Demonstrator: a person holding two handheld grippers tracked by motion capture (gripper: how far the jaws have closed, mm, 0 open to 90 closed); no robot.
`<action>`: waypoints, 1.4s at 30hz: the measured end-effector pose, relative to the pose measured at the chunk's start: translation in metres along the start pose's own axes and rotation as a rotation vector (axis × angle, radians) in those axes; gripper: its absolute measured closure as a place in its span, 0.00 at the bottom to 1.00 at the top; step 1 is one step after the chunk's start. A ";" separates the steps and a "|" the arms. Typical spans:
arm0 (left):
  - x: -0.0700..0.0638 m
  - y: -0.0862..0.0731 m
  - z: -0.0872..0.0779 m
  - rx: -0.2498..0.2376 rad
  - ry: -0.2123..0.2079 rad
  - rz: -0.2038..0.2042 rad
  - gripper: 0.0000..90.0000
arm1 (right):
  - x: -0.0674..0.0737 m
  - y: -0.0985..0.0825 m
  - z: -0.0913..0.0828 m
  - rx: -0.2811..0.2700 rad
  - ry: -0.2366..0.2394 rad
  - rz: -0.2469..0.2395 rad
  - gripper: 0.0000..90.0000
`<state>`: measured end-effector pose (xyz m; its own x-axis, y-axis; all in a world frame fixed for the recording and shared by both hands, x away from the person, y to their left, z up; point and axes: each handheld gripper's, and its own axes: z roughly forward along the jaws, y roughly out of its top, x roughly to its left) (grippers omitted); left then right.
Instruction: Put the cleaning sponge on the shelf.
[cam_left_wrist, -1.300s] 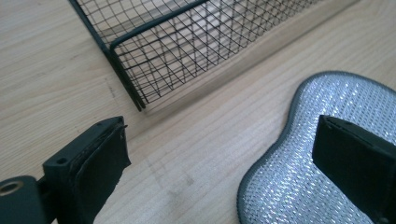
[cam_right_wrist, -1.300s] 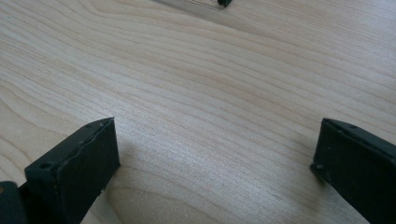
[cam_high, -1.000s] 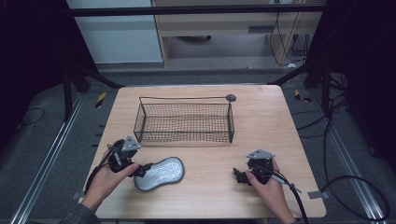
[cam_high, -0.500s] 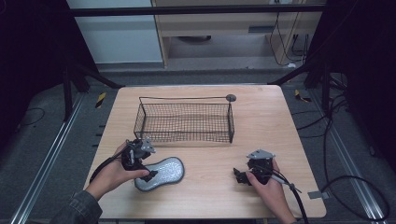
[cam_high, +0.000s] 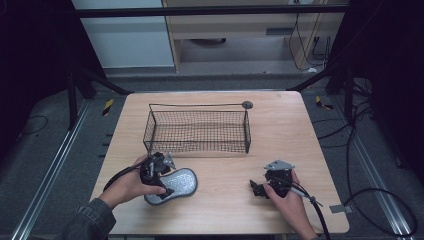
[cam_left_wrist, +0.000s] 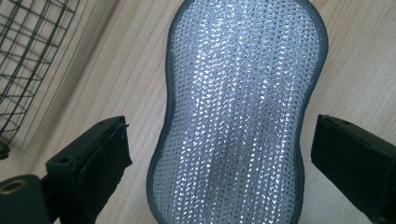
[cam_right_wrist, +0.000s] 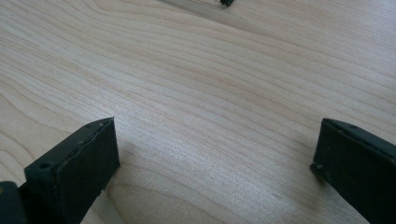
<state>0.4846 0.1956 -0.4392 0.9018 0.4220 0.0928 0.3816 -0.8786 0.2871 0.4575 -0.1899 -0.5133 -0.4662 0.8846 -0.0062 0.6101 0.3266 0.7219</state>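
The wooden desk (cam_high: 300, 135) carries a black wire basket (cam_high: 197, 131) toward its far side. In front of it lies a silvery mesh scrubbing pad (cam_high: 175, 184); the left gripper view shows its glittering weave and dark rim. The left tool (cam_high: 159, 176), gripped from the left, hovers over the pad, jaws wide apart straddling it. The right tool (cam_high: 260, 189) rests low over bare wood, jaws spread, empty.

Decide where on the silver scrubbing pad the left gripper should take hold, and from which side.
Grip the scrubbing pad at its narrow waist, coming down from above with the left gripper astride it. The pad lies flat on the table, pinched in mid-length, so the open fingers probably close best there.
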 end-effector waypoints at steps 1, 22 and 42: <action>-0.001 0.001 0.001 0.003 -0.004 0.004 0.04 | 0.000 0.000 0.000 0.000 0.000 0.000 0.00; -0.006 0.004 0.015 0.054 -0.049 0.061 0.04 | 0.000 0.000 0.000 0.001 0.002 -0.003 0.00; 0.003 0.002 0.032 0.079 -0.070 0.042 0.04 | 0.000 0.000 0.000 0.001 0.008 -0.005 0.00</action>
<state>0.4944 0.1877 -0.4685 0.9282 0.3703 0.0359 0.3555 -0.9113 0.2077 0.4569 -0.1898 -0.5132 -0.4742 0.8804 -0.0041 0.6085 0.3312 0.7211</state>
